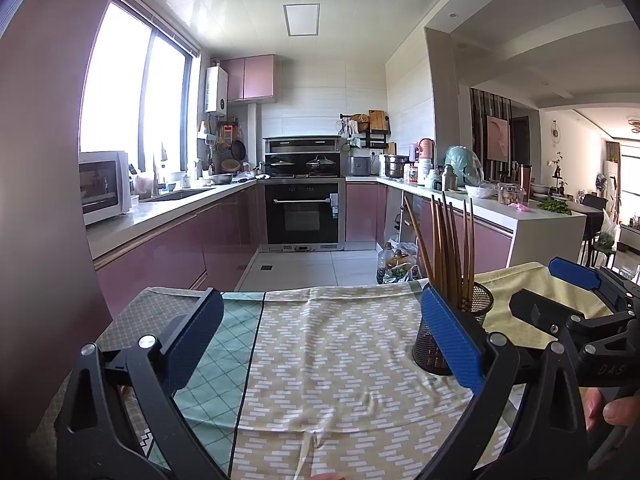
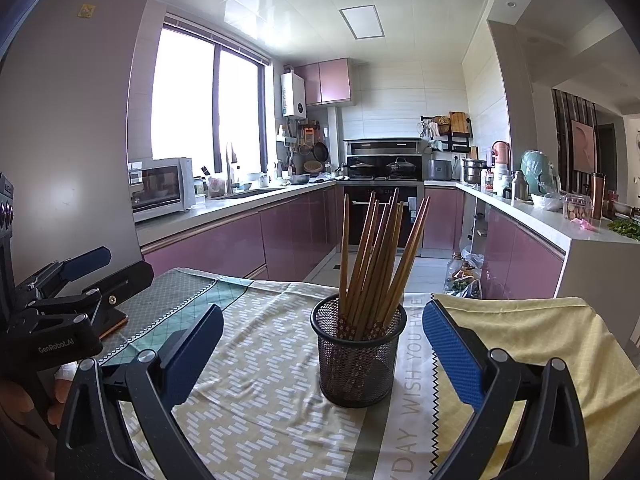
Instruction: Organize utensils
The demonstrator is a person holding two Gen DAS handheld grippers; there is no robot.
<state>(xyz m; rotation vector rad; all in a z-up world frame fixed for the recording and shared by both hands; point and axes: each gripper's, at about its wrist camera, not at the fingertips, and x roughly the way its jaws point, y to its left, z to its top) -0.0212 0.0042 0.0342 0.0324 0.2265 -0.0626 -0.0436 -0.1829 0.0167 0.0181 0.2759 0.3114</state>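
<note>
a black mesh cup (image 2: pixel 358 354) at frame centre holds brown wooden chopsticks (image 2: pixel 378 264), fanned upright; right gripper (image 2: pixel 322 350) and left gripper (image 1: pixel 320 340) jaws both spread apart, empty

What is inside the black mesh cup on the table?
The black mesh cup holds wooden chopsticks, standing upright and fanned out. Their patterned lower ends show through the mesh; the cup's bottom is not clearly visible.

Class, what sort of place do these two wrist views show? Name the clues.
A home kitchen: a built-in oven under lidded pans, a microwave beside a sink, and chopsticks standing in a mesh holder.
</note>
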